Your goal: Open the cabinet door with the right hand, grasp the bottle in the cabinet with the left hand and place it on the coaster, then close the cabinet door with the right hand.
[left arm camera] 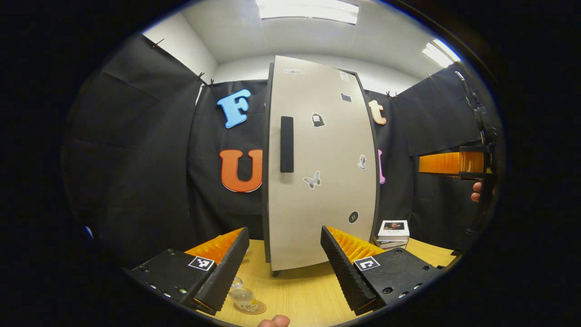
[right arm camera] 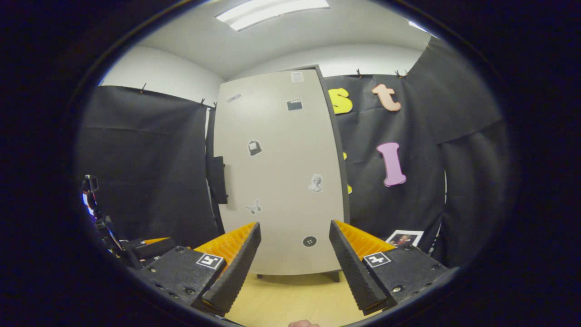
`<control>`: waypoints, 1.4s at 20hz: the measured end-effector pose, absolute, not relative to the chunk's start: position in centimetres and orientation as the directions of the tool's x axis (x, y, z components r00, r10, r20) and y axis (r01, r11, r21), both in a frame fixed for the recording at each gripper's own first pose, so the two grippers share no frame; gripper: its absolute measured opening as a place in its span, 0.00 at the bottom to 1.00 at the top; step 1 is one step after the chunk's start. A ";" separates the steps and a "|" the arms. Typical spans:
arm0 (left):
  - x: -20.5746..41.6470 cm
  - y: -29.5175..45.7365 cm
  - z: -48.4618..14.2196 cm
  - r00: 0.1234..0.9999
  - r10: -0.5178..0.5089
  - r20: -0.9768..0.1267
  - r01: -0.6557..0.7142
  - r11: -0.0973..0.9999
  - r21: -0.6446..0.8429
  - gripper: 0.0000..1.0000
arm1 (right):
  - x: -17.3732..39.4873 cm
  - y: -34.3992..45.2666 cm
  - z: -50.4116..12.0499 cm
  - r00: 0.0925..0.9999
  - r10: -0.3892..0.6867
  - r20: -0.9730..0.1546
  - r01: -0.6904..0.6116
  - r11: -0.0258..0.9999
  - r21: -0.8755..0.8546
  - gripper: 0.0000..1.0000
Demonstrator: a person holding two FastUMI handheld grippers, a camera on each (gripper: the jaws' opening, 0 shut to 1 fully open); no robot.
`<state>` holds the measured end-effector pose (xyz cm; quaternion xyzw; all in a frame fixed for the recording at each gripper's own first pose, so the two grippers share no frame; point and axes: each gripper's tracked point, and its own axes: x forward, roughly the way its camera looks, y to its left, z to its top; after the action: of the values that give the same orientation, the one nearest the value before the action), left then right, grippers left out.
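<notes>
The tall pale cabinet [left arm camera: 317, 181] stands on the wooden table with its door shut; the dark handle [left arm camera: 286, 144] sits on the door's left side. A small clear bottle [left arm camera: 242, 296] stands on a round coaster [left arm camera: 254, 309] just below and left of my left gripper [left arm camera: 285, 268], which is open and holds nothing. In the right gripper view, my right gripper [right arm camera: 295, 268] is open in front of the cabinet door [right arm camera: 277, 181], apart from it, with the handle [right arm camera: 218, 179] up to the left. A hand holds the right gripper [left arm camera: 472, 163] far right.
A small stack of books [left arm camera: 393, 232] lies on the table to the right of the cabinet, also seen as a picture cover [right arm camera: 404, 237]. The left gripper [right arm camera: 150, 247] shows low on the left. The wooden table [left arm camera: 308, 290] runs in front of the cabinet.
</notes>
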<state>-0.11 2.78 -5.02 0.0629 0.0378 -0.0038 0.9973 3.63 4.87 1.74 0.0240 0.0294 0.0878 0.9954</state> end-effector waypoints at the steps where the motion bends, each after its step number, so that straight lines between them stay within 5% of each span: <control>1: -0.1 2.2 -5.1 0.997 -0.012 -0.071 0.021 0.992 0.123 0.96 | 3.2 3.8 1.3 0.987 0.150 -0.052 -0.148 0.988 0.049 0.97; 10: -0.2 0.4 -5.8 0.997 -0.011 -0.070 0.021 0.989 0.148 0.96 | -1.0 -3.4 -4.0 0.989 -0.017 -0.146 0.024 0.998 0.050 0.97; 16: -0.3 0.8 -5.3 0.998 0.019 -0.059 -0.011 0.990 0.140 0.96 | -2.0 -5.6 -3.2 0.993 -0.061 -0.105 0.068 0.995 0.069 0.94; 28: -1.1 1.0 -4.6 0.998 0.054 -0.041 -0.047 0.987 0.151 0.95 | -1.7 -5.7 -3.3 0.993 -0.031 -0.115 0.039 0.997 0.071 0.94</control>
<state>-1.06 0.95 -4.64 0.0750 0.0226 0.0254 0.9966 -1.72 -5.67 -3.28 0.0365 0.0572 -0.0175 0.9975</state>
